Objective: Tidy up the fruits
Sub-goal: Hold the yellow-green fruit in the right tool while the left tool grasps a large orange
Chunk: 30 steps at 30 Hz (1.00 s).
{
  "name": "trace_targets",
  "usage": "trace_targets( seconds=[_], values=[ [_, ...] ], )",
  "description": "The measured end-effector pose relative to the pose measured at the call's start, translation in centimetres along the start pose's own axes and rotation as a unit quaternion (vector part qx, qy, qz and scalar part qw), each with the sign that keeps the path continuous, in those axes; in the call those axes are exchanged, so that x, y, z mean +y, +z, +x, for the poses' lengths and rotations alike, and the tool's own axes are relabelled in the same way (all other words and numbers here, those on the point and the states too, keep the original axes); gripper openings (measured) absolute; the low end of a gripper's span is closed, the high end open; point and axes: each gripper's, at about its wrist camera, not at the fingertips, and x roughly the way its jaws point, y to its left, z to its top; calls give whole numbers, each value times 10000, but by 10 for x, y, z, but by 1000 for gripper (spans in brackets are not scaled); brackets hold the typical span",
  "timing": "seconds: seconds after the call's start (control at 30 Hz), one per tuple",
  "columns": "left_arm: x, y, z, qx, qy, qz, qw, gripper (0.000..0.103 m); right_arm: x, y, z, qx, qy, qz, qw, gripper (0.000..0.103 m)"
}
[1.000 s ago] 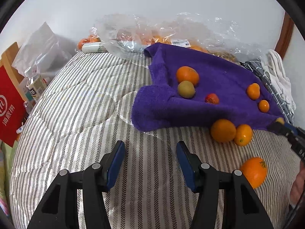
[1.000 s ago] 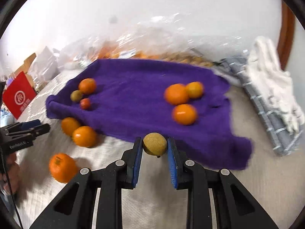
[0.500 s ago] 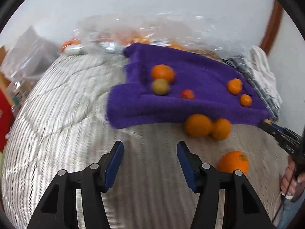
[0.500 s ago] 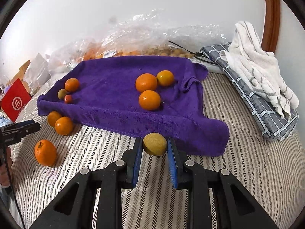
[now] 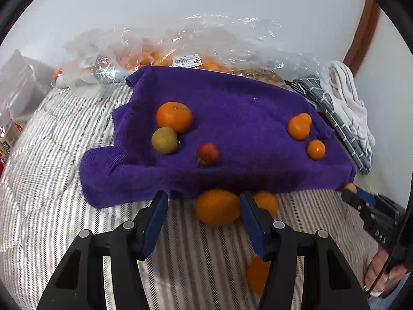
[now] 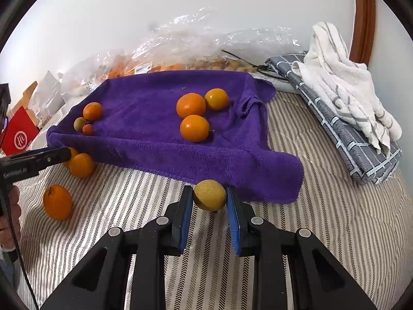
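A purple towel (image 5: 232,118) lies on the striped bed and shows in the right wrist view (image 6: 144,118) too. On it lie oranges (image 5: 174,116), a yellow-green fruit (image 5: 164,140) and a small red fruit (image 5: 207,153). My left gripper (image 5: 204,206) is open, its fingers either side of an orange (image 5: 216,210) at the towel's front edge, a second orange (image 5: 267,202) beside it. My right gripper (image 6: 209,196) is shut on a yellow-green fruit (image 6: 209,194), held just in front of the towel's near edge. Three oranges (image 6: 194,128) sit on the towel's right part.
Clear plastic bags of fruit (image 5: 185,51) lie along the wall behind the towel. Folded grey and white towels (image 6: 343,108) lie at the right. A loose orange (image 6: 57,201) lies on the striped cover (image 6: 322,232). A red box (image 6: 19,137) stands at the left.
My left gripper has moved forward and right, up to the two oranges at the towel's front edge. My right gripper keeps hold of the yellow-green fruit and has shifted slightly nearer the towel.
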Motion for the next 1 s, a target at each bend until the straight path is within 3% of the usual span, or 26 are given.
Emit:
trace_targets(
  seconds=[0.17, 0.3, 0.47, 0.57, 0.63, 1.0],
  values=[
    [2, 0, 10, 79, -270, -247, 9993, 52, -2, 0, -2, -17, 23, 65, 10000, 26],
    [3, -4, 12, 101, -373, -173, 9991, 37, -2, -1, 0, 20, -54, 45, 10000, 26],
    [13, -11, -2, -62, -273, -275, 9992, 37, -2, -1, 1, 16, -99, 49, 9999, 26],
    [17, -14, -1, 2, -39, -293, 9996, 37, -3, -1, 3, 58, -87, 53, 9999, 26],
    [18, -12, 1, 47, -104, -341, 9994, 37, -4, -1, 4, 86, -65, 72, 9999, 26],
    [6, -16, 4, -113, 234, -118, 9996, 38, -8, 0, 6, 111, -17, 106, 9999, 26]
  ],
)
